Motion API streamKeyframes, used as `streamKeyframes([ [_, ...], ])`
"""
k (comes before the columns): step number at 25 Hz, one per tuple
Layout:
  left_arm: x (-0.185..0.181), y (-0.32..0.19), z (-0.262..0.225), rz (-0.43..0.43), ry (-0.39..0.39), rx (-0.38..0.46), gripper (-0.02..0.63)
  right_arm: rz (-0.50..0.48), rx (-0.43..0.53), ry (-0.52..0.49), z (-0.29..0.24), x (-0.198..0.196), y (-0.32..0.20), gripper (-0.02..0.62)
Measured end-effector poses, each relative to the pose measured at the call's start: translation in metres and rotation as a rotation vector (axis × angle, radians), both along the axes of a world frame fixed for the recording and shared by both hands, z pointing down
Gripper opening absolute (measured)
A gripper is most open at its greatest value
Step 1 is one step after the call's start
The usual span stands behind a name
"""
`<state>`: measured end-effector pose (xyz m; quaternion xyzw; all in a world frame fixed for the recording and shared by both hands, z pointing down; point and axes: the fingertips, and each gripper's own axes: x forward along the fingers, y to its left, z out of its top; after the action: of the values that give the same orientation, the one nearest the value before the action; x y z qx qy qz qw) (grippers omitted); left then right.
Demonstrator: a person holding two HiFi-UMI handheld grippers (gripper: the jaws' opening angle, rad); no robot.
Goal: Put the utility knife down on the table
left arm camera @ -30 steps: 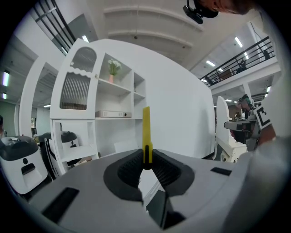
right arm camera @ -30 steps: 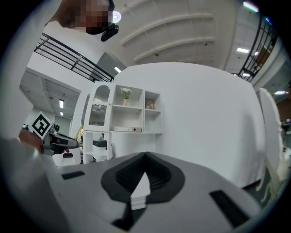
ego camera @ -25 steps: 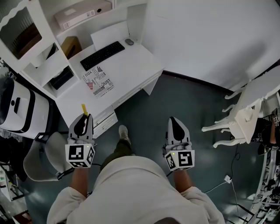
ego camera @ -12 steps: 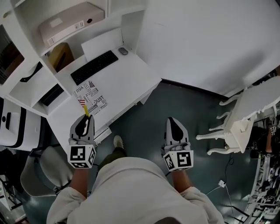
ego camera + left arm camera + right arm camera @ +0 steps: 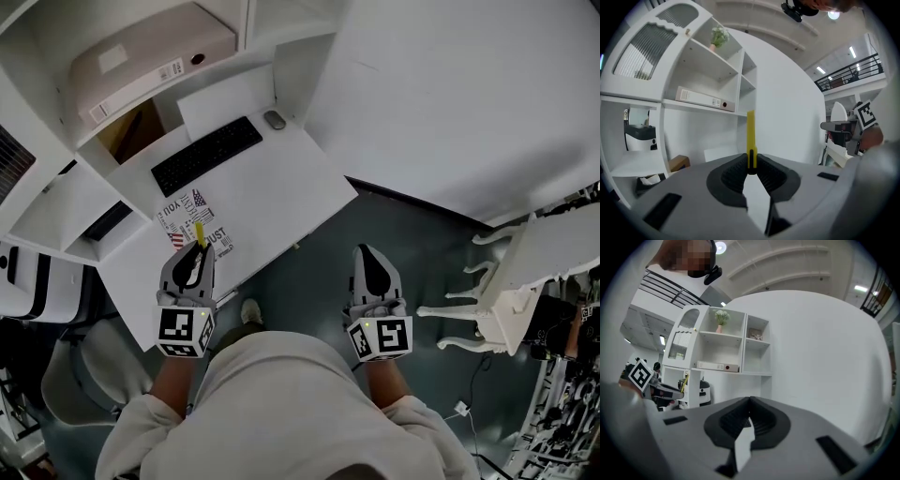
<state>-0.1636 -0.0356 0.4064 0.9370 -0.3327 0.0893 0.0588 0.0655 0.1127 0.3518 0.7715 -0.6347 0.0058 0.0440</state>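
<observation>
A yellow utility knife (image 5: 200, 232) sticks out forward from my left gripper (image 5: 198, 247), which is shut on its rear end. The knife's tip hangs over the printed sheet (image 5: 194, 212) near the front edge of the white table (image 5: 281, 183). In the left gripper view the knife (image 5: 751, 133) stands upright between the black pads (image 5: 733, 173), with the shelf unit (image 5: 708, 70) behind it. My right gripper (image 5: 368, 253) hovers over the dark floor, right of the table; its jaws (image 5: 750, 401) are shut on nothing.
A black keyboard (image 5: 206, 155) and a mouse (image 5: 275, 120) lie at the back of the table. A flat box (image 5: 150, 56) sits on the shelf above, a cardboard box (image 5: 131, 131) below it. A white chair (image 5: 506, 300) stands at the right. The person's shoe (image 5: 249, 310) shows below the table edge.
Both grippers have moved forward toward the table. The knife tip, earlier short of the table's front edge, now reaches over the printed sheet. The grip has not changed.
</observation>
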Motion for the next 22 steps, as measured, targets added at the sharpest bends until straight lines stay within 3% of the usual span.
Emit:
streamKeyframes([
  [6,0.019,-0.029,0.007,-0.005,-0.015,-0.029,0.057,-0.019,0.002,-0.018,0.003,0.016,-0.040,0.003],
  [12,0.036,-0.051,0.015,-0.068,-0.040,-0.061,0.057,-0.078,-0.014,-0.045,0.013,0.038,-0.076,0.003],
  [17,0.054,-0.072,0.020,-0.180,-0.066,-0.063,0.057,-0.202,-0.001,-0.061,0.017,0.063,-0.125,0.003],
  [22,0.072,-0.088,0.026,-0.350,-0.079,-0.084,0.057,-0.355,0.005,-0.061,0.013,0.098,-0.181,0.003],
])
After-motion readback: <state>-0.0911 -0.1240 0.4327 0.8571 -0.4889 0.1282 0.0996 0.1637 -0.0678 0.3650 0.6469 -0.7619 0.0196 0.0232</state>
